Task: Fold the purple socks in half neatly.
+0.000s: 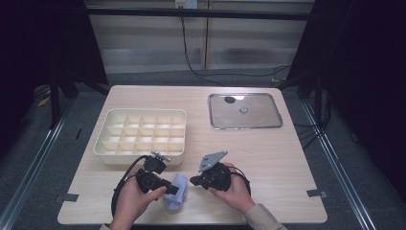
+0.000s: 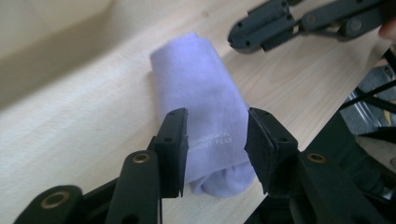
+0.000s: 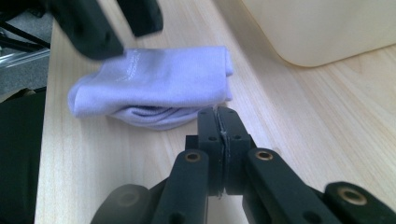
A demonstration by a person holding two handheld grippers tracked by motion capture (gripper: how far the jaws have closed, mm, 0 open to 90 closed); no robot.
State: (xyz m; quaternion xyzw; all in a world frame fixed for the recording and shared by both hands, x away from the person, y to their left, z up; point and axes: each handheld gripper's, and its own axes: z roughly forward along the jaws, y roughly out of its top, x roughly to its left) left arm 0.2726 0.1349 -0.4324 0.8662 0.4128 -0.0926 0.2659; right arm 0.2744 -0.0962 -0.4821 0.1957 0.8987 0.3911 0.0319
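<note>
Lying on the near part of the pale wooden bench [image 1: 268, 158] is a small folded cloth of soft lilac fabric [image 1: 175, 191], rolled into a short fat bundle. It sits just near of the cream plastic box with many little square compartments [image 1: 140, 135], and between the two hands.

The left gripper [image 2: 217, 140] hangs over the near end of the cloth. Its two black fingers [image 2: 173, 140] are spread apart, one on each side of the bundle, and they do not squeeze it. The right gripper [image 3: 218, 126] is just to the right of the cloth, low by the bench. Its fingers are pressed tight together with nothing between them, and their tips sit right at the edge of the cloth.

The cloth looks very light and very soft. It will bend and flop when lifted, and it will not break. The worry is that the folds may slide open, because the fabric looks smooth. A loose corner would pull out a single layer and the bundle would come undone.

The best place to take hold looks like the middle of the roll, across its short way, so that all the layers get squeezed together. The fingers should close well down around the thick part, not just on the top layer. A firm pinch is fine here.

Far to the right lies a flat shiny metal tray [image 1: 215, 120].
</note>
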